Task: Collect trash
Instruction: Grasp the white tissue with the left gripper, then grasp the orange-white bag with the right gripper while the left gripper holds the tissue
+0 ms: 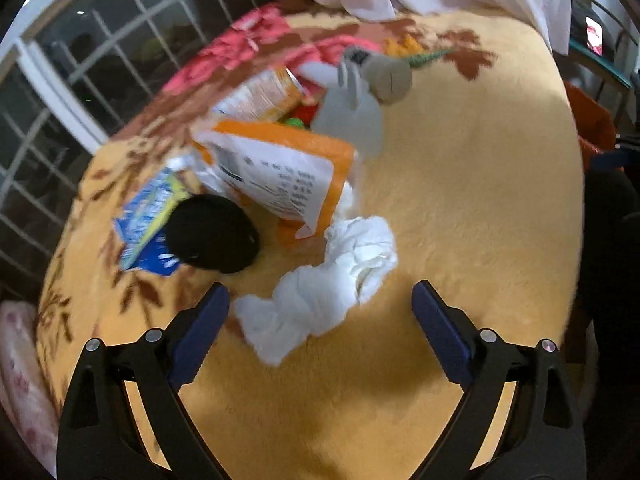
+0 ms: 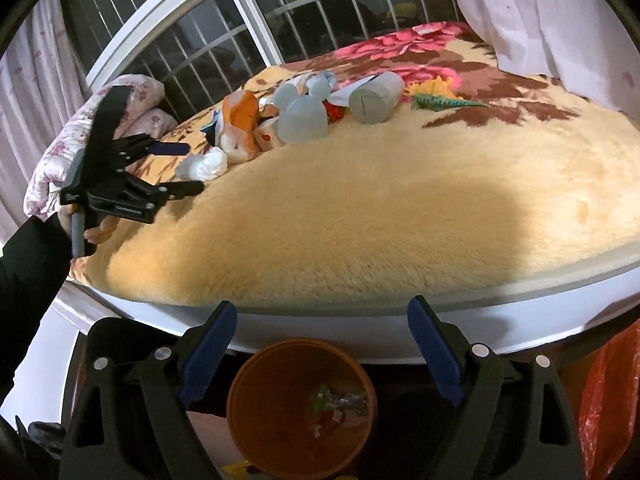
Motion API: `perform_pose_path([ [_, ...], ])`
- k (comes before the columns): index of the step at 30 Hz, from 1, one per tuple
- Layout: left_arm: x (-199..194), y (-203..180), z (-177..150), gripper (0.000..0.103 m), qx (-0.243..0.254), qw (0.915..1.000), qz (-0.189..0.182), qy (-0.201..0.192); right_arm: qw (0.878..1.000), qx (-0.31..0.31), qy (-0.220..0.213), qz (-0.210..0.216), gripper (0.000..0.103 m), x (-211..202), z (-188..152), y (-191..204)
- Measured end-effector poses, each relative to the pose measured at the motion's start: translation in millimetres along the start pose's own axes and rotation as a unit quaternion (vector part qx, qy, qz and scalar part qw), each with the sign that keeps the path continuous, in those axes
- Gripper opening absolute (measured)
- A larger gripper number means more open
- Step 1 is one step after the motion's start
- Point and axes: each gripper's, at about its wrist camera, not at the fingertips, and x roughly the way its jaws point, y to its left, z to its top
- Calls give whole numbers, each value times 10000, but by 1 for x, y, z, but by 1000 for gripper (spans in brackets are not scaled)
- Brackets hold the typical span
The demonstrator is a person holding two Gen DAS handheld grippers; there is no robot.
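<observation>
A crumpled white tissue [image 1: 332, 280] lies on the yellow floral blanket [image 1: 460, 200], just ahead of my left gripper [image 1: 320, 290]. Its jaws stand wide open and the pads do not touch the tissue. Behind the tissue lie an orange packet [image 1: 280, 176], a blue and yellow wrapper [image 1: 148, 220] and a black object [image 1: 212, 232]. In the right wrist view the left gripper [image 2: 191, 168] hovers by the tissue [image 2: 204, 166], held by a hand in a dark sleeve. My right gripper [image 2: 322, 310] is open and empty above an orange bin [image 2: 260, 380] with a few scraps inside.
A translucent mouse-eared bottle [image 2: 300, 120], a grey cylinder [image 2: 372, 100] and a green toy [image 2: 440, 102] sit further back on the blanket. The barred window [image 2: 280, 28] and white curtains [image 2: 560, 20] lie behind. A red plastic bag [image 2: 612, 400] hangs right of the bin.
</observation>
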Motion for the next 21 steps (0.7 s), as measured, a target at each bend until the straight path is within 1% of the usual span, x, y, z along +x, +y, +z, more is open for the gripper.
perform_pose_path([
  [2,10,6,4,89,-102,9997,-213,-24,10000,-21,11,-8,86,3,0,4],
  [4,13,12,8,63,-330,9985,-429,-78,10000,-50,31,-20,86,4,-1,7],
  [5,17,15,9,46,-511,9970,-574,4,10000,-55,38,-31,86,4,-1,9],
  [6,20,15,8,40,-622,9965,-559,51,10000,-66,57,-20,85,5,-1,10],
  [7,22,13,5,38,-788,9954,-534,77,9999,-82,73,-11,85,5,-1,11],
  [9,17,8,-2,34,-1068,9937,-338,-10,9999,-142,33,-6,85,3,3,16],
  [11,4,2,-12,33,-1559,9876,-92,-161,9995,-313,-52,0,85,0,11,22],
  [12,-2,1,-17,32,-1767,9840,-31,-241,9990,-430,-111,-12,85,-2,18,27],
  [13,-15,-1,-26,32,-2153,9756,86,-409,9985,-527,-142,1,85,-2,24,30],
  [14,-23,-3,-32,32,-2374,9700,155,-507,9973,-716,-186,7,85,-1,35,38],
  [15,-33,-5,-41,32,-2645,9621,244,-623,9964,-817,-213,-5,85,1,42,42],
  [16,-44,-7,-51,32,-2960,9512,526,-700,9953,-937,-240,-1,85,4,51,47],
  [17,-52,-10,-60,32,-3169,9424,820,-685,9938,-1081,-258,40,85,9,64,55],
  [18,-61,-16,-70,32,-3368,9312,1234,-643,9926,-1186,-270,40,85,15,76,62],
  [19,-67,-21,-78,32,-3477,9229,1530,-623,9919,-1244,-269,35,85,20,85,67],
  [21,-80,-28,-87,32,-3634,9123,1755,-697,9895,-1409,-270,161,85,35,108,84],
])
